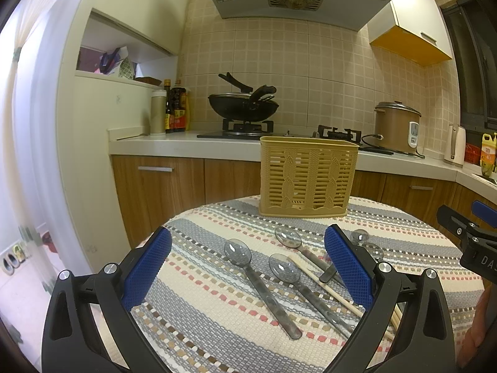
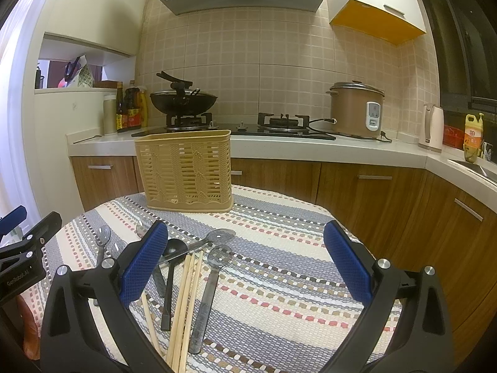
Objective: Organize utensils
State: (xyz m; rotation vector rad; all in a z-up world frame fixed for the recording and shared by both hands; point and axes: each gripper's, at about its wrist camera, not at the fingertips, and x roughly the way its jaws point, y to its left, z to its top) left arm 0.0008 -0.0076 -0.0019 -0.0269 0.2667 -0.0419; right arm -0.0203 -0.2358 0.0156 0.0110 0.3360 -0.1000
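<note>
Left gripper [image 1: 247,267]: jaws spread, empty.
Right gripper [image 2: 245,264]: jaws spread, empty.
Chopsticks [image 2: 186,304]: lower centre, long axis toward basket [image 2: 186,171].

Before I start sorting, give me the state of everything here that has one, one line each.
Left tool: open, holding nothing.
Right tool: open, holding nothing.
Utensil basket: upright on the table, looks empty.
Spoons: lying flat on the cloth.
Chopsticks: lying loose on the cloth.
Wok: on the burner.

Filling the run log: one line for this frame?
stage: pre-grasp | left tool: open, empty | right tool: open, empty | spoons, chopsticks: on tablecloth | basket: upright behind
</note>
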